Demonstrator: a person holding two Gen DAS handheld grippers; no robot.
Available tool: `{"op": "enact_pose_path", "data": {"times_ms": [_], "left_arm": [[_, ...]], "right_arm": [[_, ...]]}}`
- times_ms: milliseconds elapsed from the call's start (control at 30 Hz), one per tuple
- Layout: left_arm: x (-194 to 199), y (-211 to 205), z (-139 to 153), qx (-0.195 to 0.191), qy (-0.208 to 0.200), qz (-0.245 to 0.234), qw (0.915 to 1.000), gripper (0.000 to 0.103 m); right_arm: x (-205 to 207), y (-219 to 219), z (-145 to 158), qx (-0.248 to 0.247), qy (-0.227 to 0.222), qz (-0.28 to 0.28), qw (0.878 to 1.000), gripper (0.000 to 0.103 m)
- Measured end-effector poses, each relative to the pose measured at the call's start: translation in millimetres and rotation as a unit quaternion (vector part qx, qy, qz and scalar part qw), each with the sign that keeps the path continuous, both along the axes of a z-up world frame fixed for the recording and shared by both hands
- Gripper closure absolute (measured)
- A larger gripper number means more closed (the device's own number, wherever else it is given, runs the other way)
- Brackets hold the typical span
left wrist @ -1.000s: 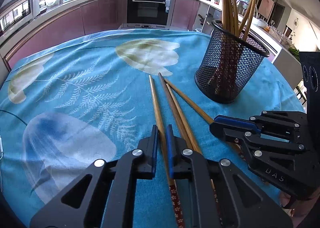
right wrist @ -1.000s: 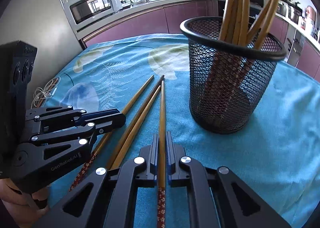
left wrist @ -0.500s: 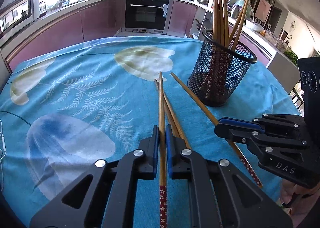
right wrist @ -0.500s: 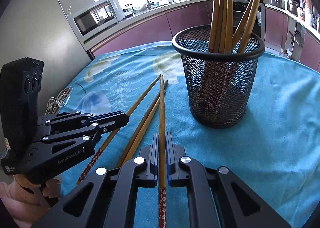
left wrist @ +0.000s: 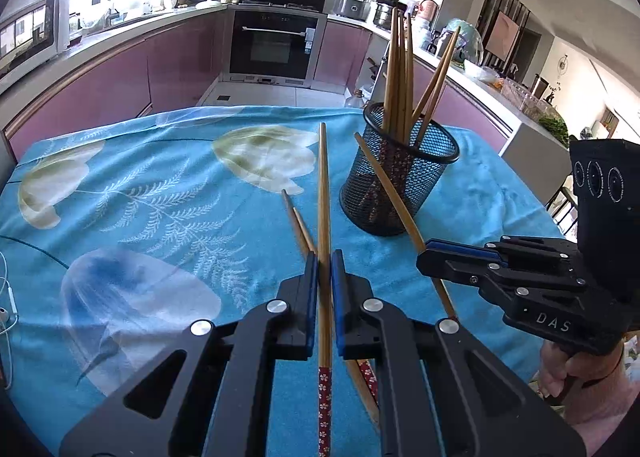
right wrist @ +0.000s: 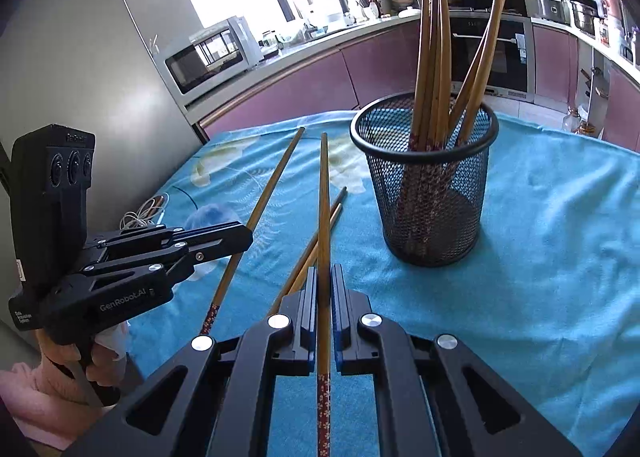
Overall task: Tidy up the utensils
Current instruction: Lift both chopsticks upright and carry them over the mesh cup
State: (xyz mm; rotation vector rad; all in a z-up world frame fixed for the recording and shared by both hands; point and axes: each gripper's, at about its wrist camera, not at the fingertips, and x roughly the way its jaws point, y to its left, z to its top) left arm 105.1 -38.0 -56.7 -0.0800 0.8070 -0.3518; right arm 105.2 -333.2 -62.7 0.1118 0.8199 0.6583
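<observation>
Left gripper [left wrist: 324, 257] tilted downward, clamped on one chopstick [left wrist: 323, 193] lifted off the blue tablecloth [left wrist: 160, 193], right gripper [right wrist: 324, 273] beside it, likewise pinching a second chopstick [right wrist: 324, 193], mesh holder [right wrist: 428, 185] just ahead, two chopsticks [right wrist: 316, 241] lying below.

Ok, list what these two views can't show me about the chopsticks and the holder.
- Loose chopsticks on the cloth: left wrist view, their patterned ends run under the left gripper.
- Same pair: right wrist view, near ends hidden by the right gripper.
- Held chopstick: bottom edge cuts off its end.
- Holder: the count inside is uncertain, the sticks overlap behind mesh.
</observation>
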Motion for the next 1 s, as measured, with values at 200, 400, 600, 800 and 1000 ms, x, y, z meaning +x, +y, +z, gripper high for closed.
{"op": "enact_pose_path", "data": {"times_ms": [200,400,600,800,1000], "left_arm": [[-10,2,20,-0.022,-0.018,-0.015,0.9995,0.095],[-20,4,42,-0.046,-0.038,-0.031,0.9977,0.095],[-25,7,58,-0.064,-0.057,-0.038,0.9956,0.095],[-23,5,70,-0.076,-0.069,-0.04,0.9939,0.095],[-16,0,81,-0.08,-0.085,-0.042,0.9923,0.095]], "right_arm": [[-4,-10,15,0.018,-0.018,-0.004,1.0,0.097],[-7,-23,27,0.036,-0.032,-0.012,0.999,0.097],[-10,-34,39,0.049,-0.046,-0.019,0.998,0.097],[-6,-40,54,0.056,-0.067,-0.024,0.996,0.097],[-3,-44,75,0.055,-0.097,-0.027,0.993,0.097]]}}
